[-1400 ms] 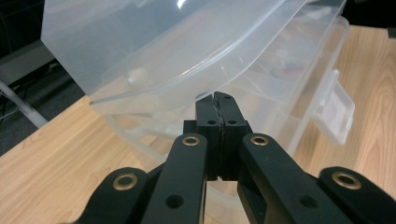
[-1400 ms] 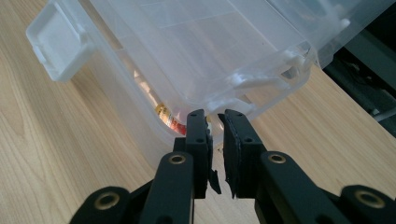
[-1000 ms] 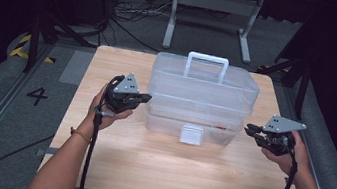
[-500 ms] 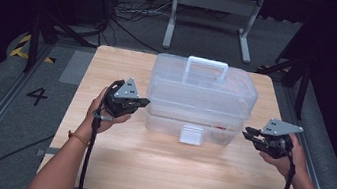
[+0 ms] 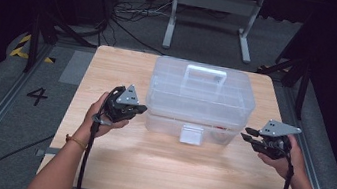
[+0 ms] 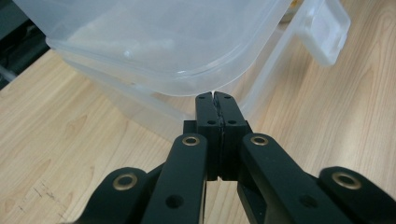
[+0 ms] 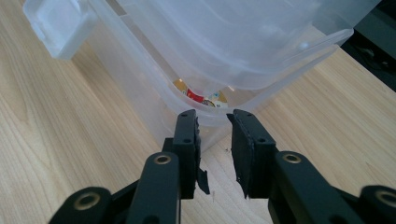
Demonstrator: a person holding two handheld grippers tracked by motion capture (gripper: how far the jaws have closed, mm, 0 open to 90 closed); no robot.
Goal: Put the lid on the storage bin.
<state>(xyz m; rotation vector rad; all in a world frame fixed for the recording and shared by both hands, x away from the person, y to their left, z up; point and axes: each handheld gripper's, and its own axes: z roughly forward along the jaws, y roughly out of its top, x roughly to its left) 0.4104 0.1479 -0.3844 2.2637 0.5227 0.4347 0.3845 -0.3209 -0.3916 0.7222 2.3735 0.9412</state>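
- While your hands flank it, the clear plastic box (image 5: 200, 99) sits in the middle of the high view on the wooden table (image 5: 165, 170), its white latch (image 5: 191, 134) facing the bottom edge.
- Your left gripper (image 5: 135, 110), left of centre, has its jaws pressed together on nothing, tips right at the box's lid edge.
- Your right gripper (image 5: 247, 135), at the right, has just been opening; its jaws stand slightly apart and empty, just short of the box's corner.

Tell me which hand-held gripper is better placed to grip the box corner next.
Probably the right hand-held gripper: its jaws have just been opening, empty, at the box corner. The left is shut.
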